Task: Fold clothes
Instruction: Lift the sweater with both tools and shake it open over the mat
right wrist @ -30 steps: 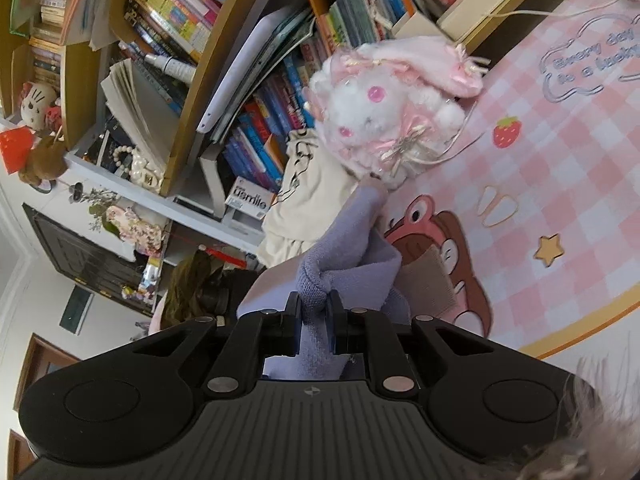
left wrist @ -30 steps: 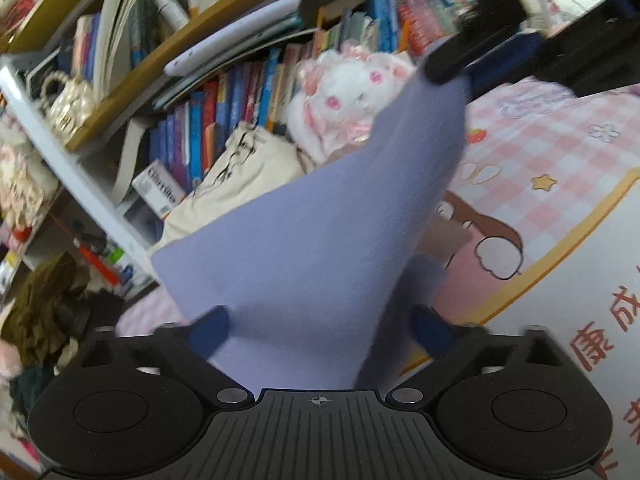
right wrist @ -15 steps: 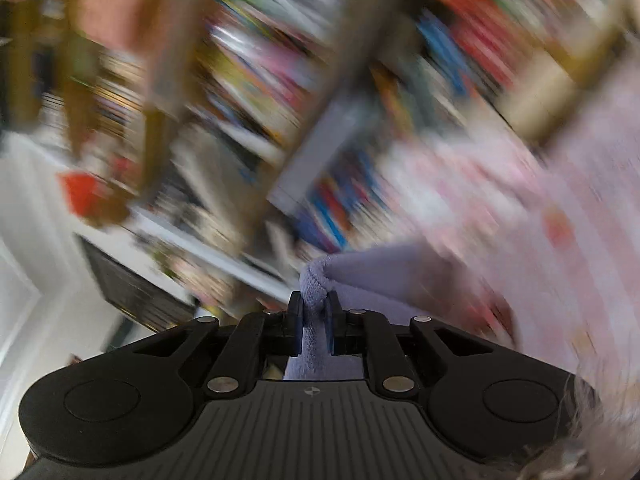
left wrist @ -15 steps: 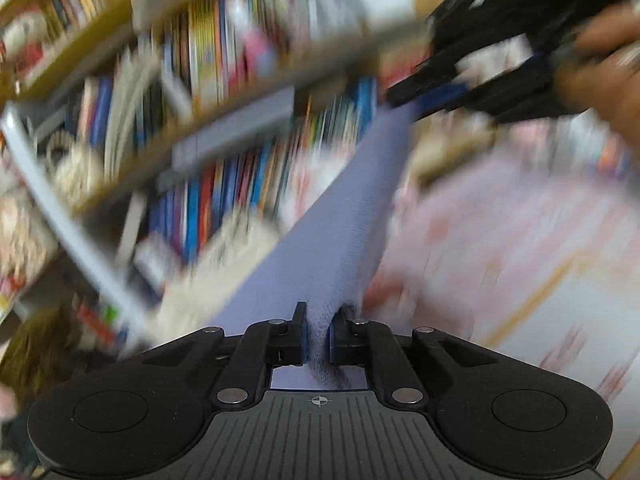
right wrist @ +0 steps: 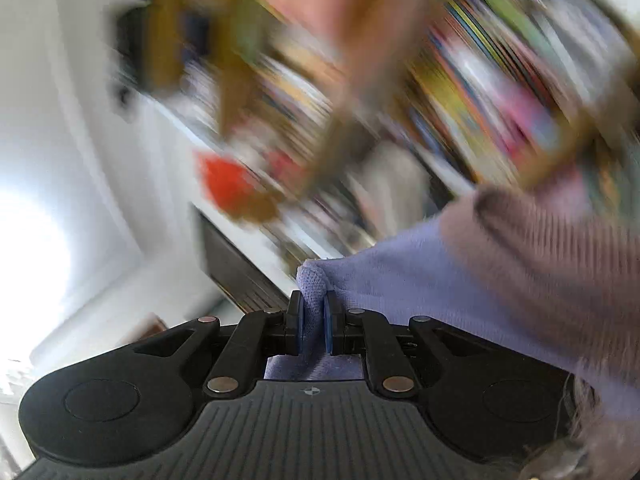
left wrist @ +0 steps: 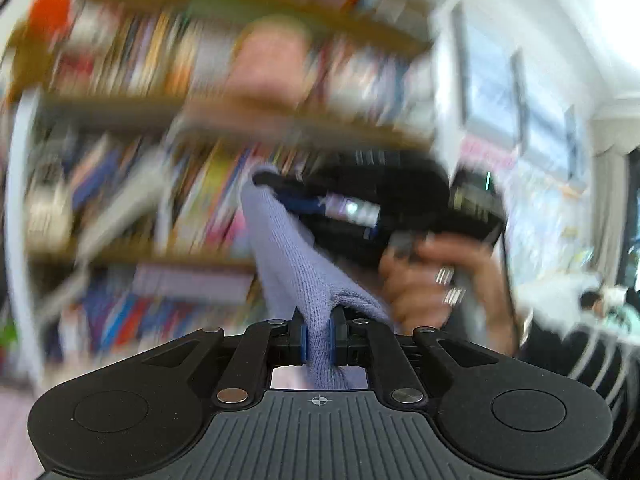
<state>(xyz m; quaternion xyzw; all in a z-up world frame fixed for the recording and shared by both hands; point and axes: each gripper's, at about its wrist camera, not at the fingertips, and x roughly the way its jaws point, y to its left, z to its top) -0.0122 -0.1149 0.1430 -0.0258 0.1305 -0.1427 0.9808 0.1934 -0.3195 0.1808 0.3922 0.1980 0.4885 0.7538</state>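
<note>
Lavender knit garment [left wrist: 296,268]: fine-ribbed fabric, pale purple, held in the air between the two grippers and clear of any surface in view. Left gripper [left wrist: 318,338]: jaws closed on a bunched fold of the garment, blue pads pressed to either side of the cloth, which rises from them as a taut band. Right gripper [left wrist: 276,184]: seen from the left wrist view only as a black body with blue pads, clamped on the upper end of that same band; the hand [left wrist: 436,280] grasping its handle shows rings on the fingers, with a dark striped sleeve [left wrist: 576,356] below it. Right wrist view: right gripper [right wrist: 313,326] closed on a small rounded nub of the garment [right wrist: 400,280], with the cloth spreading off to the right in a broad drape whose far part reads greyer and ribbed; a strip of the same fabric shows below the pads. This view does not show the left gripper or either hand. Surroundings: bookshelves [left wrist: 168,112] packed with coloured spines, heavily motion-blurred in both views; a bright window [left wrist: 492,80] at the right of the left wrist view; a white wall [right wrist: 60,160] and strong glare at the left of the right wrist view.
</note>
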